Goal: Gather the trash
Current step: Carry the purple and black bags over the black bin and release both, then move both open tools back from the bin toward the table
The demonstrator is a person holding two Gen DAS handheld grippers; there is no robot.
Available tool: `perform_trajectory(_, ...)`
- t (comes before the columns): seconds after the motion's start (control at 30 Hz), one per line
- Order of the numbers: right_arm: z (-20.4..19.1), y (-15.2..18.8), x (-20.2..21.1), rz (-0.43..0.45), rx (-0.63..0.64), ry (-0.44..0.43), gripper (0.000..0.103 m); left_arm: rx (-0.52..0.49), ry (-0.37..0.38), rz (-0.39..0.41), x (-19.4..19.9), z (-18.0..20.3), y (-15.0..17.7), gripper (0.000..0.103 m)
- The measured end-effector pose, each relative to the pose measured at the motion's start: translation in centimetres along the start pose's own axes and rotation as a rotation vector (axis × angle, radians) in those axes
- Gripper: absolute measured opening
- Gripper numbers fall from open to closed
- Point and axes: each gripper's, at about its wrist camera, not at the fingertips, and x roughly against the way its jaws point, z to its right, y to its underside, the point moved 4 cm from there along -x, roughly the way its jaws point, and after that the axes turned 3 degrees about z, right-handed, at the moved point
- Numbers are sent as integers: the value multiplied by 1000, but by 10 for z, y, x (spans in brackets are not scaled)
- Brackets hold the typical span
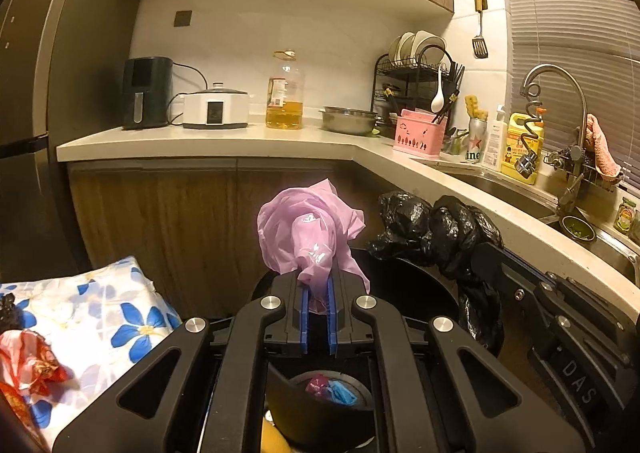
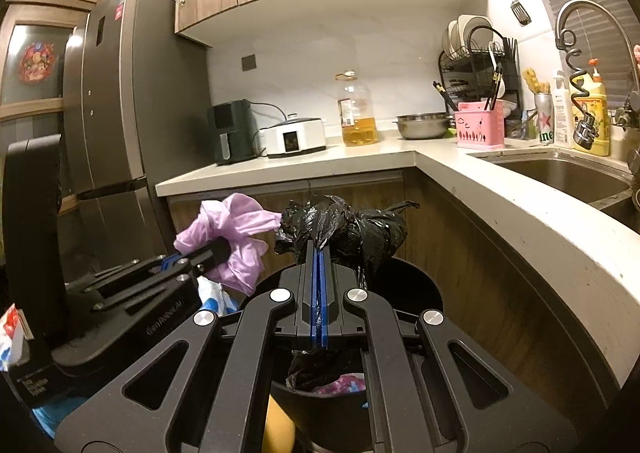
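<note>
My left gripper (image 1: 316, 285) is shut on a crumpled pink plastic bag (image 1: 308, 225), which sticks up past its blue pads. The right gripper (image 2: 318, 253) is shut on a bunched black trash bag (image 2: 344, 229), whose plastic hangs down into the round black bin (image 2: 416, 285) below. In the left wrist view the right gripper (image 1: 480, 249) comes in from the right with the black trash bag (image 1: 432, 229) at its tip. The right wrist view shows the left gripper (image 2: 218, 249) at the left with the pink bag (image 2: 232, 229). Both bags are held side by side above the bin (image 1: 412, 285). Coloured scraps (image 1: 332, 393) lie in the bin.
An L-shaped counter (image 1: 224, 141) carries an air fryer (image 1: 146, 93), a cooker, an oil bottle (image 1: 285, 93), a steel bowl, a pink caddy and a dish rack. Sink (image 2: 560, 177) and faucet are at the right, fridge (image 2: 120, 113) at the left. A floral bag (image 1: 100, 313) lies low at the left.
</note>
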Motion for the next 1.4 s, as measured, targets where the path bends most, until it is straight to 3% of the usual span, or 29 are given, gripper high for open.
perform_trajectory(0.13, 5, -1, -7, -5, 1, 10, 2, 1, 1, -12, -8, -2, 2, 9)
perform_trajectory(0.23, 10, -1, -12, -15, -8, 17, 2, 15, 5, -22, -13, -5, 5, 23)
perform_trajectory(0.4, 18, 3, -18, -35, -26, 32, 4, 12, -3, -27, -16, -7, 9, 35)
perform_trajectory(0.57, 23, 5, -16, -41, -43, 45, 28, 41, -32, -21, -13, -18, 10, 57)
perform_trajectory(0.63, 23, 6, -13, -42, -43, 53, 44, 58, -59, -12, -7, -26, 10, 66)
perform_trajectory(0.77, 19, 8, -7, -41, -41, 49, 55, 69, -97, -4, 7, -35, 12, 80)
perform_trajectory(1.03, 5, 11, 13, -30, -26, 43, 74, 23, -179, 1, 35, -42, 19, 89)
perform_trajectory(1.13, 1, 11, 23, -23, -30, 45, 79, 15, -193, 12, 47, -42, 20, 97)
perform_trajectory(1.4, -13, 9, 50, 1, -16, 81, 83, 1, -218, 23, 76, -46, 23, 97)
